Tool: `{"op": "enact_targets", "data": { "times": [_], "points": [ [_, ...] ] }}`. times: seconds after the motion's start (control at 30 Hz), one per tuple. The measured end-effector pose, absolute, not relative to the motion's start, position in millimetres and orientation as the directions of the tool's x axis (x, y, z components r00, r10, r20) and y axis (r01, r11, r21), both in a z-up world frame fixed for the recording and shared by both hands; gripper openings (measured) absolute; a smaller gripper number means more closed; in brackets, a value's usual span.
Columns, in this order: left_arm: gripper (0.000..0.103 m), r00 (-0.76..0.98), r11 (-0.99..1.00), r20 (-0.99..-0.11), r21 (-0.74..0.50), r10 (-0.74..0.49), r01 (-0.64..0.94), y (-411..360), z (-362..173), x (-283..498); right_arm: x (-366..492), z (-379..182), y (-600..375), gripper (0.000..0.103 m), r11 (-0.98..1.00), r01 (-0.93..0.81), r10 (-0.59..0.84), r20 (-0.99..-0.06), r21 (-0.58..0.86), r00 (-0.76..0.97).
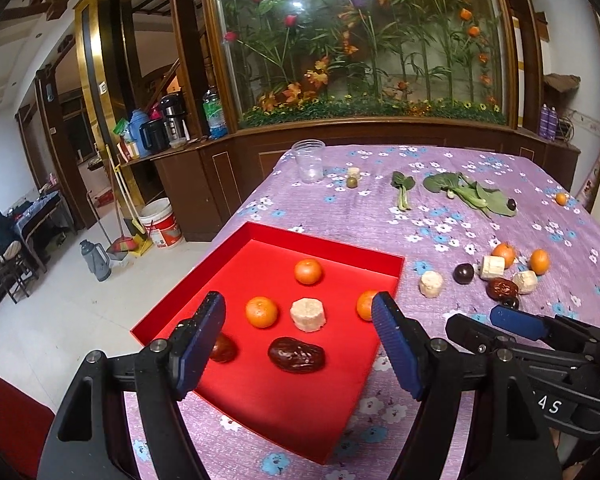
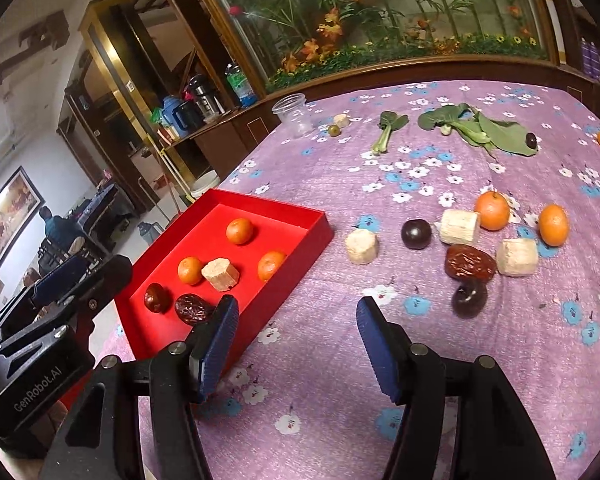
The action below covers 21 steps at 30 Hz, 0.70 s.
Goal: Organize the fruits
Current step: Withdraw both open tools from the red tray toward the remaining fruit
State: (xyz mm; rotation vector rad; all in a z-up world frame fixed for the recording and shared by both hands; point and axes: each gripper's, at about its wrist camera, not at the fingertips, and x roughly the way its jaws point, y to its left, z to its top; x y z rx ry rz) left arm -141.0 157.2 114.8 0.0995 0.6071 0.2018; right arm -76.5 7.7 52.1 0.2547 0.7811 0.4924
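A: Right wrist view: right gripper is hovering with jaws apart, nothing between them, above bare cloth just beside the red tray. Left gripper is hanging over the tray, also spread and empty

B: Loose fruit?

A: It's sitting clustered toward the table's right edge – dark plum, date, oranges

B: Risk?

A: Plum is touching the date; closing on it is probably going to nudge or roll both
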Motion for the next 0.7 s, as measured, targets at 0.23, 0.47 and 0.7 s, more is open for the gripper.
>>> {"op": "enact_targets", "data": {
  "times": [0.23, 0.47, 0.7],
  "points": [
    [0.075, 0.796, 0.975, -0.567, 0.182, 0.212, -0.131, 141, 110, -135, -74, 47, -6, 0.067, 0.852, -0.320, 0.520, -0.605, 0.414, 0.603],
    [0.075, 0.786, 0.973, -0.584, 0.208, 0.201, -0.095, 121, 102, -125, -71, 40, -35, 0.067, 0.855, -0.276, 0.507, -0.601, 0.439, 0.617],
    [0.075, 0.773, 0.971, -0.606, 0.234, 0.188, -0.052, 102, 92, -116, -67, 33, -63, 0.068, 0.853, -0.216, 0.494, -0.598, 0.476, 0.631]
  ]
}}
